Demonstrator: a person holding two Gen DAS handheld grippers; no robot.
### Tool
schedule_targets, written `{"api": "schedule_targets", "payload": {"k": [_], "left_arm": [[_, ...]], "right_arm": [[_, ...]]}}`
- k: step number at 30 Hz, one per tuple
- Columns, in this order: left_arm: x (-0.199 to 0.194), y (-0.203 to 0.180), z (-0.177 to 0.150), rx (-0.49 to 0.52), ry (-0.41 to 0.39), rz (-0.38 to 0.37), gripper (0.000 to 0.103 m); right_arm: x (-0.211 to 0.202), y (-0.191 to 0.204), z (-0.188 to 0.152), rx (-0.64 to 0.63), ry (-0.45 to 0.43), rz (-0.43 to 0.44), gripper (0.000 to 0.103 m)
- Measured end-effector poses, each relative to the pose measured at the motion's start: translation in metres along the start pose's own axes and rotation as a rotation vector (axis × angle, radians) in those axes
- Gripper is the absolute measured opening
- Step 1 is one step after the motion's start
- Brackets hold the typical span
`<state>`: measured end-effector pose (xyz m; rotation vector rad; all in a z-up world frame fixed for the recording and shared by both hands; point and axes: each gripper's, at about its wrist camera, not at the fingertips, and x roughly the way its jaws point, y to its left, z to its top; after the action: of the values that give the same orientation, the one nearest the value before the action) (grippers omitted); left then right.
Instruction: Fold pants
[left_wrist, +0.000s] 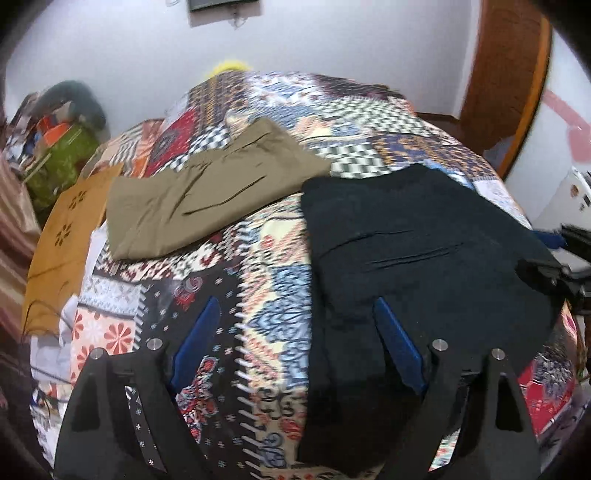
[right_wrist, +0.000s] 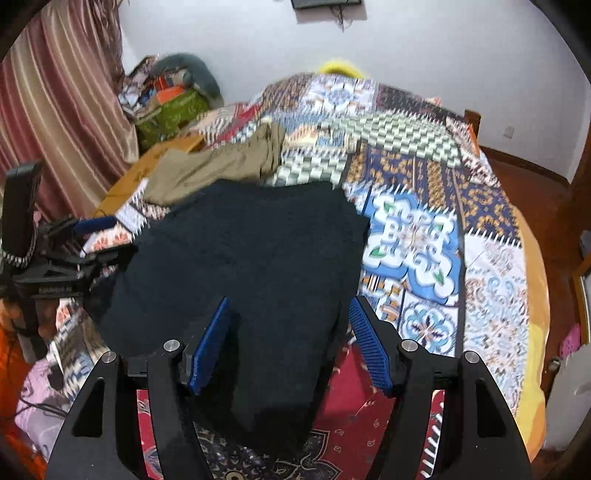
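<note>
Folded black pants (left_wrist: 424, 251) (right_wrist: 258, 258) lie on the patchwork bedspread (left_wrist: 273, 295) (right_wrist: 413, 236). Behind them, to the left, lies a folded khaki pair (left_wrist: 207, 192) (right_wrist: 214, 166). My left gripper (left_wrist: 295, 301) is open over the bedspread, its right finger (left_wrist: 397, 339) above the black pants' left edge and nothing between the pads. My right gripper (right_wrist: 289, 301) hovers open over the near end of the black pants, which fill the gap under the blue pads (right_wrist: 210, 347); I see no pinch. Each view shows the other gripper (left_wrist: 554, 273) (right_wrist: 88, 240) at the frame's side.
An orange cardboard box (left_wrist: 66, 229) (right_wrist: 155, 162) and a green bag (left_wrist: 62, 155) (right_wrist: 170, 114) sit at the bed's far left. A striped curtain (right_wrist: 55, 110) hangs left. A wooden door (left_wrist: 506, 92) and red-brown floor (right_wrist: 535, 184) lie right of the bed.
</note>
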<state>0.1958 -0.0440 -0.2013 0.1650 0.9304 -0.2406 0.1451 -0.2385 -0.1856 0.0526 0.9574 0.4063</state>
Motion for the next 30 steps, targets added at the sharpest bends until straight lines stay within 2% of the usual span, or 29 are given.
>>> {"api": "schedule_targets", "payload": {"k": [3,7,10,13,19,25,30], "left_arm": [[0.005,0.021,-0.007,-0.050,0.036,0.050,0.086],[0.003,0.044,-0.016,-0.101,0.070,0.051,0.086],[-0.007,0.047,-0.015,-0.102,0.049,0.046,0.086],[-0.019,0.041,-0.008,-0.099,0.012,0.006,0.086],[-0.022,0.011,0.014,-0.057,-0.009,-0.118,0.086],[0.001,-0.009,0.017,-0.016,0.065,-0.181,0.086],[0.021,-0.008,0.018,-0.044,0.109,-0.227,0.087]], "right_arm": [[-0.003,-0.008,-0.006,0.020,-0.002,-0.001,0.063],[-0.017,-0.022,-0.003,0.048,-0.031,-0.046,0.063],[-0.026,-0.030,0.000,0.069,-0.042,-0.043,0.063],[-0.028,-0.029,0.004,0.051,-0.041,-0.073,0.063],[-0.025,-0.018,0.007,0.018,-0.037,-0.028,0.063],[0.000,-0.017,0.005,0.019,0.024,0.022,0.063],[0.018,-0.031,0.007,0.085,0.058,0.095,0.071]]}}
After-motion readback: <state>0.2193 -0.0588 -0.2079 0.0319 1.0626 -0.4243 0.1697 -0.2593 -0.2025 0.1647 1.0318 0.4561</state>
